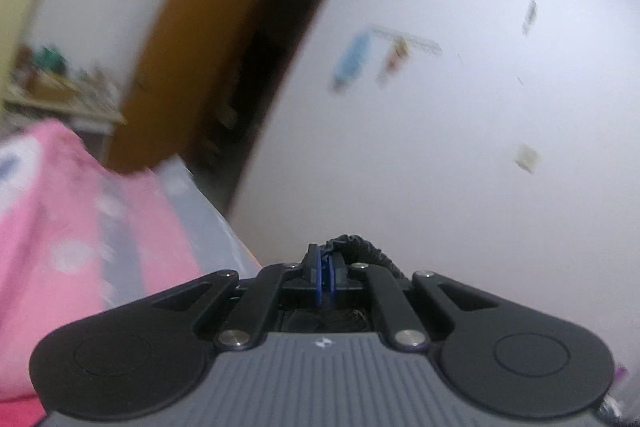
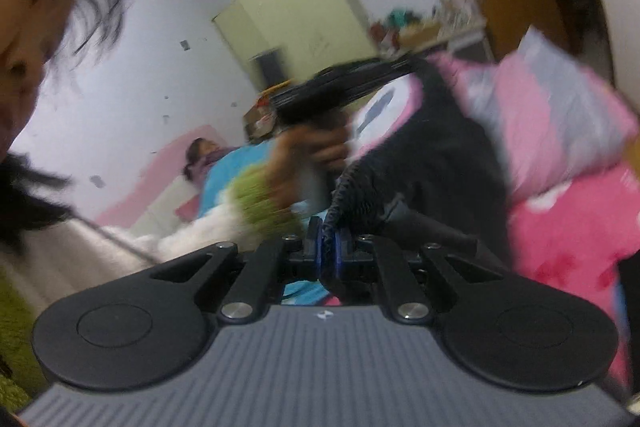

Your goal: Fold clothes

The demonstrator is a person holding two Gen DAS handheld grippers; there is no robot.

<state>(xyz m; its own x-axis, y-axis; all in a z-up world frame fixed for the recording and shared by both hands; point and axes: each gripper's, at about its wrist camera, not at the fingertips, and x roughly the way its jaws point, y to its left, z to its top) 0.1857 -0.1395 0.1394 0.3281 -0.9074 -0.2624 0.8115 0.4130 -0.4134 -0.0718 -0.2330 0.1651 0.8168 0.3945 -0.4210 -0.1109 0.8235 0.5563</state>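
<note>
Garment point(image 2: 432, 147) black, ribbed gathered edge, hanging stretched; left gripper point(image 1: 325, 281) and right gripper point(image 2: 329, 247) both clamp it.

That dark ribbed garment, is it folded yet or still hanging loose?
Not folded: the dark ribbed garment hangs stretched in the air, pinched in the right gripper and the left gripper. Blur hides its full shape.
</note>
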